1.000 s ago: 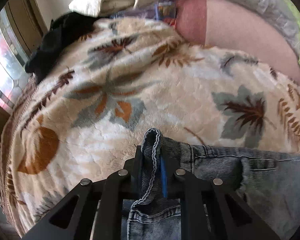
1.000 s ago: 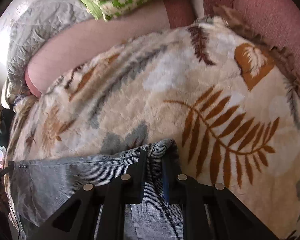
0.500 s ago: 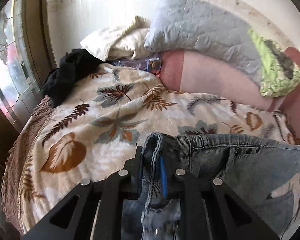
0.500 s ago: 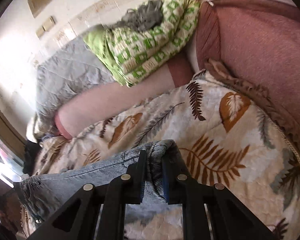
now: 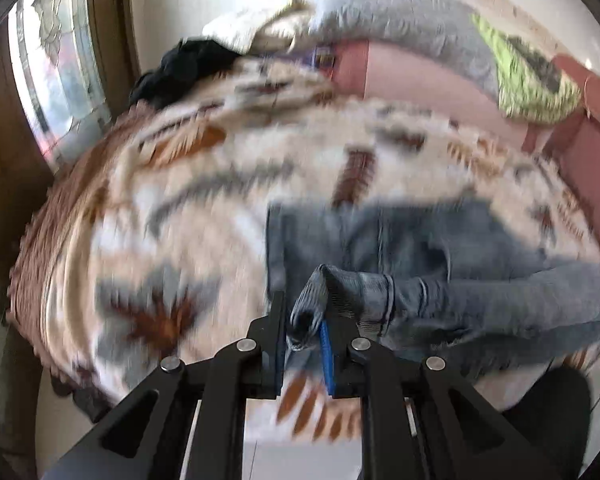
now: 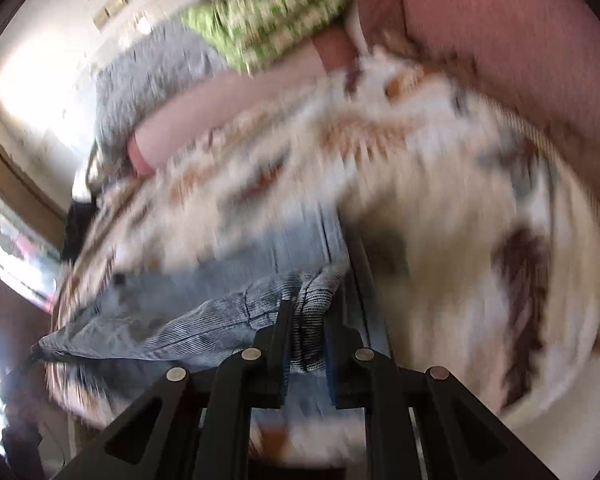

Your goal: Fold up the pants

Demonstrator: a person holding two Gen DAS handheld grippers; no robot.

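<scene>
Blue denim pants hang doubled over the leaf-print blanket, a bunched edge pinched tight in the left gripper. The right gripper has ribbed denim between its jaws, which are easing apart. Only the left view shows the black garment; everything is motion-blurred.

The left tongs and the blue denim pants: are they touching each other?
Touching. The left wrist view shows a bunched fold of the blue denim pants pinched between the black fingers of the left tongs.
</scene>
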